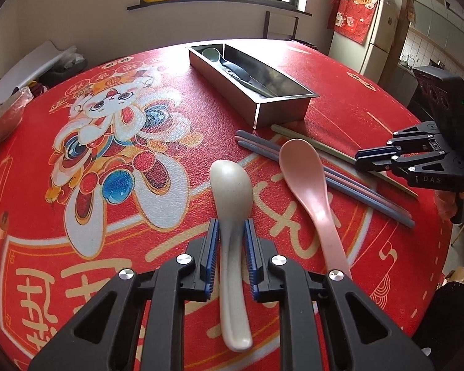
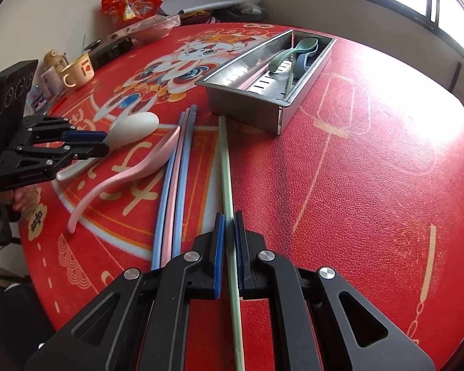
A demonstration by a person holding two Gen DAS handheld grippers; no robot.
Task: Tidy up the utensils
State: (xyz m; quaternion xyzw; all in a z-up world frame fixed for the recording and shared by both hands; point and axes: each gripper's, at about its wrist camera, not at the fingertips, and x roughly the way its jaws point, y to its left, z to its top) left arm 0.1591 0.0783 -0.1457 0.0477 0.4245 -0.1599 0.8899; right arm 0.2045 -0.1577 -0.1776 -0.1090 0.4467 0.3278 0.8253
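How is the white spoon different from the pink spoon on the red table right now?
The white spoon is between the left gripper's pads, gripped at its handle; the pink spoon lies free on the table, touched by nothing. The white spoon's bowl faces down, the pink spoon's faces up. Both are outside the metal tray.

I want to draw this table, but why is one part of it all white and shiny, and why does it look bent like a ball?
Right wrist view: window light washes the table out to white at the far right, beyond the metal tray. Left wrist view: the tablecloth is evenly lit and sharp, with the window itself blown out. Both views: the fisheye lens curves the table's edge and darkens the corners.
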